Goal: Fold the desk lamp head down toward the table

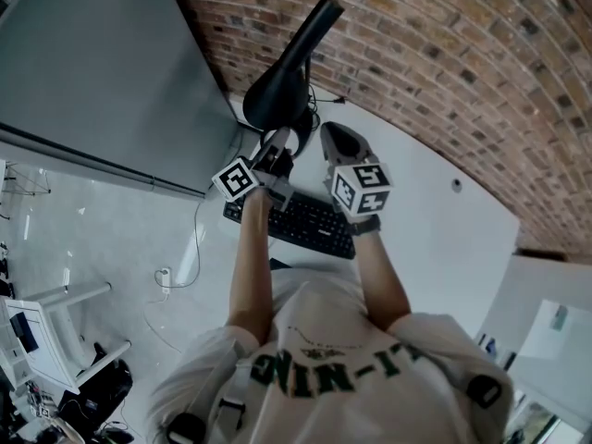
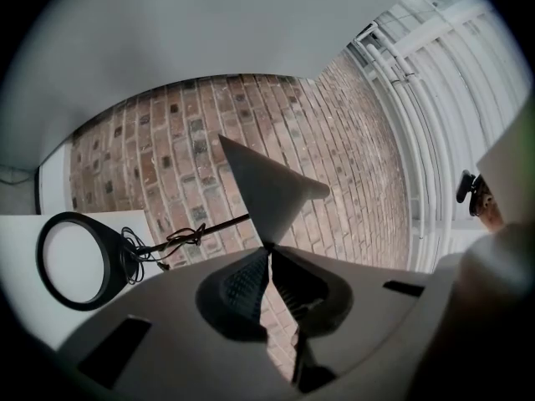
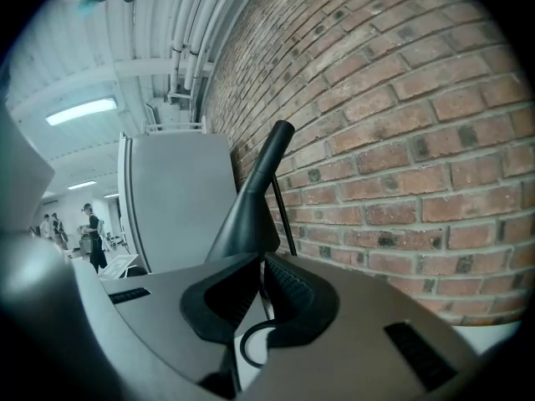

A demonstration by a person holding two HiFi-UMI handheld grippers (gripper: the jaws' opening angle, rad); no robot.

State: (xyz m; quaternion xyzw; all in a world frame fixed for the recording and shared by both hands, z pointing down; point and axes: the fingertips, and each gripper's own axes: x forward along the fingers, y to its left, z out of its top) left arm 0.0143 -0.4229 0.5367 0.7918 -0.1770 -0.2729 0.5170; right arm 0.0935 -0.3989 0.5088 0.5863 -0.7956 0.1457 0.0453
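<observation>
Lamp head (image 1: 276,95) just beyond left tongs (image 1: 280,148), right tongs (image 1: 335,139) — both closed

Black lamp head (image 3: 251,207) beyond closed jaws of right gripper (image 3: 262,256), brick wall (image 3: 401,140) behind

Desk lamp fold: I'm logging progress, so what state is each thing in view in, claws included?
desk lamp head: raised steeply, narrow end up, not yet folded down.
left claw: shut, nothing between its jaws.
right claw: shut, empty, with the desk lamp head just beyond its tips.
keyboard: lying flat on the table.
ceiling light: on.
</observation>
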